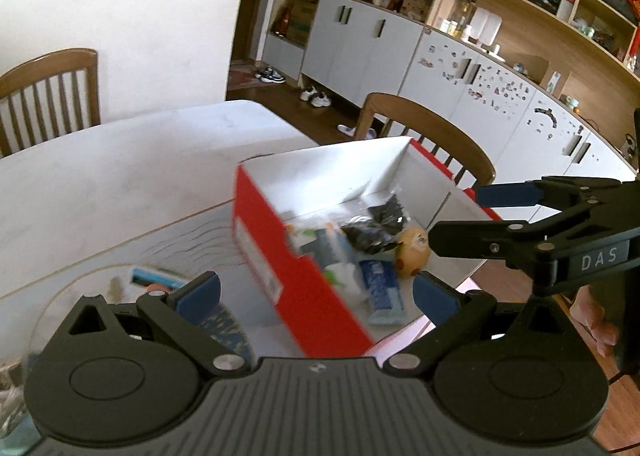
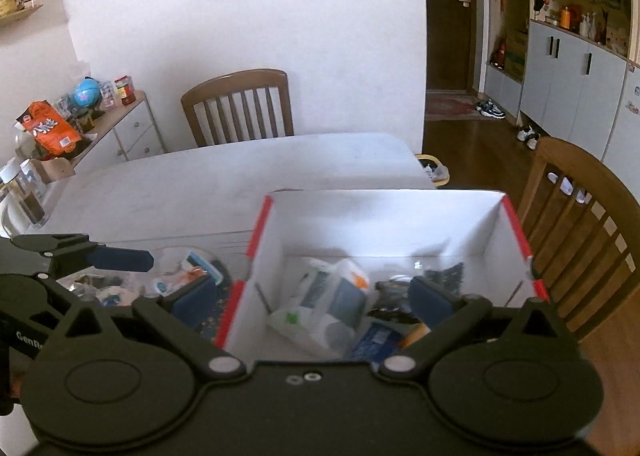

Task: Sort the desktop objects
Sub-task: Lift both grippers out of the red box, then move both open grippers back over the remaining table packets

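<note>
A dining room with wooden chairs and wall cabinets surrounds a white table (image 2: pixel 240 175). On it stands a red box (image 1: pixel 296 280) with a white inside, near the table's right edge. The box already holds several sorted things: a blue packet (image 1: pixel 384 292), a black crinkled bag (image 1: pixel 372 232), a yellowish round item (image 1: pixel 412 252) and white wrapped packs (image 2: pixel 316 320). More loose items (image 2: pixel 188 276) lie on a glass tray just left of the box. The left gripper (image 1: pixel 316 288) hovers over the box's near wall, jaws spread wide and holding nothing. The right gripper (image 2: pixel 312 296) hangs above the box interior, jaws also spread and empty. The step in hand appears to fall between placements. The next move likely calls for 1 gripper to swing left to the tray, descend over a remaining item and close on it.
</note>
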{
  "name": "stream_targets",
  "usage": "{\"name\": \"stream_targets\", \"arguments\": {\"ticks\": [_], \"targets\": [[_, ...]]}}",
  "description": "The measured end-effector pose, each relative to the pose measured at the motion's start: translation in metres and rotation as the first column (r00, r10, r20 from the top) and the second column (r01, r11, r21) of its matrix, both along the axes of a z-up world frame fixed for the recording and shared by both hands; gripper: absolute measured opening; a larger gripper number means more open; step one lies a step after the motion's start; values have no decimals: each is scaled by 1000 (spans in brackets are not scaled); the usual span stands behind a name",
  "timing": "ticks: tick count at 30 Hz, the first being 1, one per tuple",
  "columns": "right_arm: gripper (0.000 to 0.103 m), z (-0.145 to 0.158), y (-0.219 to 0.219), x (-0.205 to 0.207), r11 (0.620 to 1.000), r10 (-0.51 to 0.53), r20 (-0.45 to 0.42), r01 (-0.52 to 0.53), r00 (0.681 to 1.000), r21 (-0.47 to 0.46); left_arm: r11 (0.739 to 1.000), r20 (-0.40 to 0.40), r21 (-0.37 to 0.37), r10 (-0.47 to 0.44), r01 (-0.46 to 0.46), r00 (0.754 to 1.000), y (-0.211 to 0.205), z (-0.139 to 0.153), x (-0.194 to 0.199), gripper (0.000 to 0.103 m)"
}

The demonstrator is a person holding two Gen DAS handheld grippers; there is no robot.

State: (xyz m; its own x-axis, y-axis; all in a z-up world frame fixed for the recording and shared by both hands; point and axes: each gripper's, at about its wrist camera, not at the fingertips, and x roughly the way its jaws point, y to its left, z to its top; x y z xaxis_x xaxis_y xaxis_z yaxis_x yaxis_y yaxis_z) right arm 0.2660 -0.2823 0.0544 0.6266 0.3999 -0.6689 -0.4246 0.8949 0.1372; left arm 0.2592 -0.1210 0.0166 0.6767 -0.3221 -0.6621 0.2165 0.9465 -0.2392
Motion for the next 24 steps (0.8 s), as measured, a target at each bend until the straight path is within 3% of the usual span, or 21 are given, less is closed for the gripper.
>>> {"name": "stream_targets", "arguments": {"ticks": [11, 24], "targets": [[103, 0, 50, -23, 1000, 24, 11, -24, 1000, 16, 997, 52, 16, 78, -79, 996, 61, 2, -46, 103], [103, -1, 104, -34, 997, 71, 18, -71, 997, 20, 986, 55, 14, 165, -166, 985, 119, -4, -79, 103]]}}
